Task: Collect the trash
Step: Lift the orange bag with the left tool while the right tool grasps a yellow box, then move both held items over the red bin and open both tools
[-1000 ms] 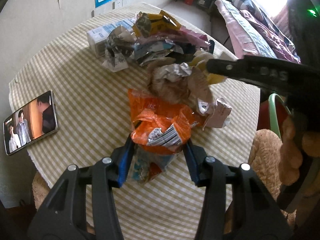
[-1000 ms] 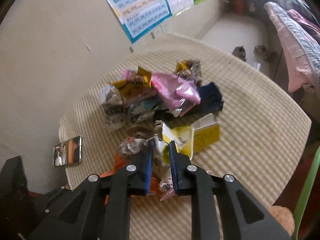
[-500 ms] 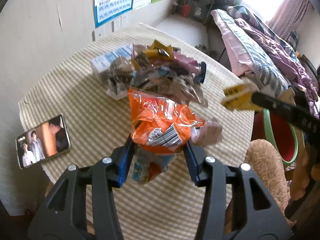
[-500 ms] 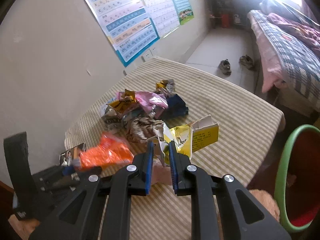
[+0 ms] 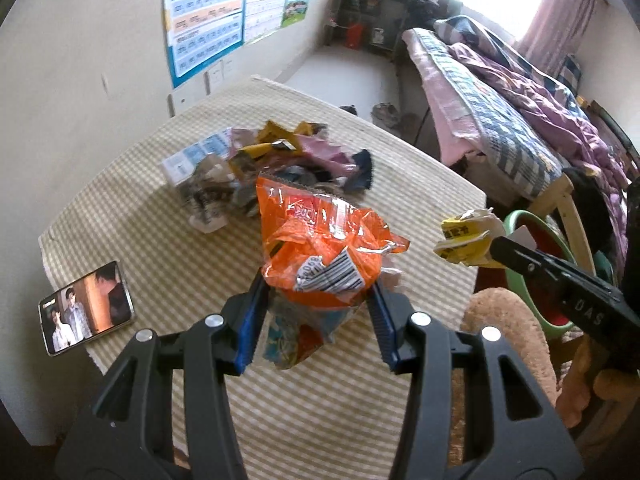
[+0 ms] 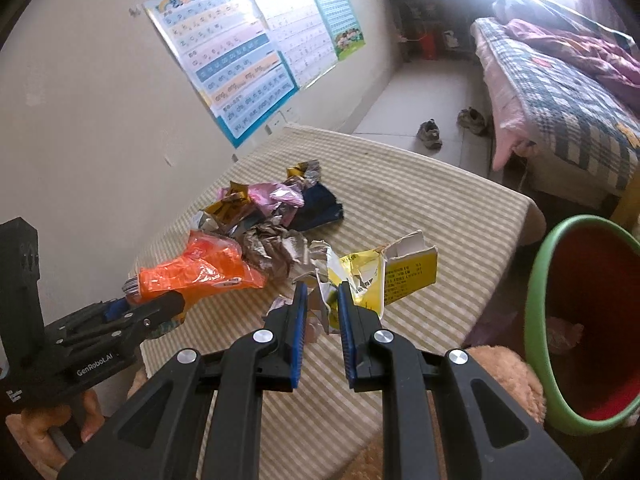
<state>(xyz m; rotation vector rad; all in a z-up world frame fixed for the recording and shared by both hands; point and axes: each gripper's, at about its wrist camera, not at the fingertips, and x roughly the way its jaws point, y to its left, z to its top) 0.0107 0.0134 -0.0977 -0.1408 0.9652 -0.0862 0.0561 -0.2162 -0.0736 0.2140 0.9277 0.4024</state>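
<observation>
My left gripper is shut on an orange snack bag and holds it above the table; it also shows in the right wrist view. My right gripper is shut on a torn yellow carton with crumpled wrapper, lifted near the table's right edge; the carton also shows in the left wrist view. A pile of wrappers lies on the striped table, also seen in the right wrist view.
A green-rimmed red bin stands on the floor right of the table, also in the left wrist view. A phone lies at the table's left edge. A brown plush toy sits near the bin. A bed is behind.
Both grippers have risen and pulled back from the pile with their trash. The right gripper has swung right, toward the bin.
</observation>
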